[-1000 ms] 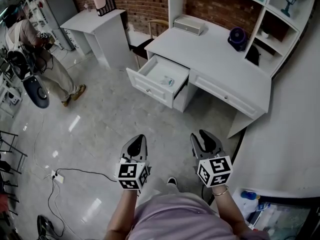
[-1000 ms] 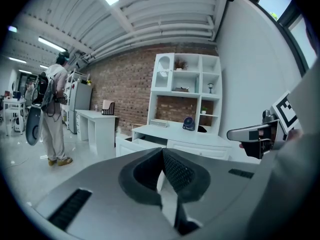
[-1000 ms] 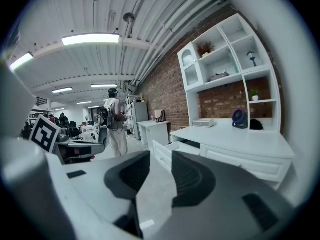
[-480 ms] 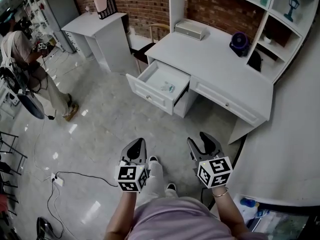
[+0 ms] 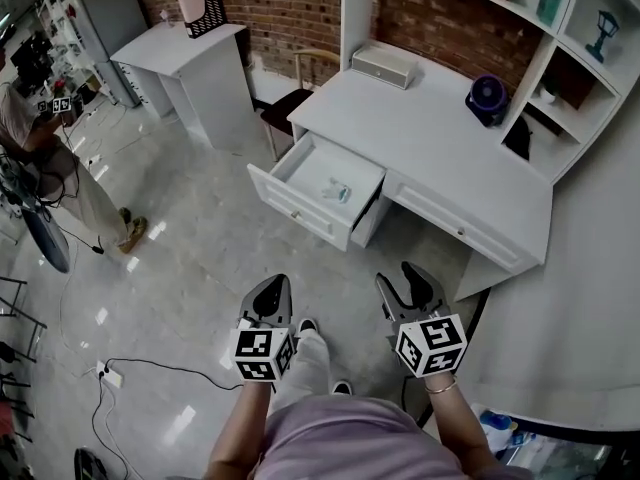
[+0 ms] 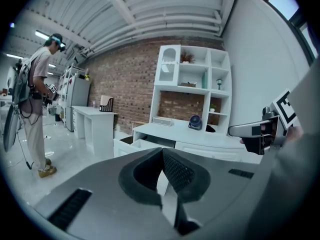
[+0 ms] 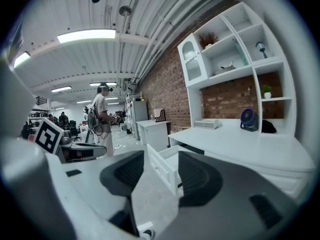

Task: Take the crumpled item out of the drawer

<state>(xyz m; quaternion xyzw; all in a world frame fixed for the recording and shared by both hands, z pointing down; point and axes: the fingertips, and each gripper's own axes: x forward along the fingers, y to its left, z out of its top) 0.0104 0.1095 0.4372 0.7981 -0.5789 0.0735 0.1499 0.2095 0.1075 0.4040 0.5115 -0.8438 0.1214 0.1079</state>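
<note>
Head view: the crumpled item (image 5: 337, 191) lies inside the drawer (image 5: 296, 206), pulled out from the desk (image 5: 430, 138) for reach. Well apart, the left hand-held gripper (image 5: 271, 282) is closed and empty. The right hand-held gripper (image 5: 401, 278), jaws just opening wide and empty, seems readied to grasp.

Seemingly pale crumpled item (image 5: 337, 192) lies in open drawer (image 5: 298, 208).
</note>
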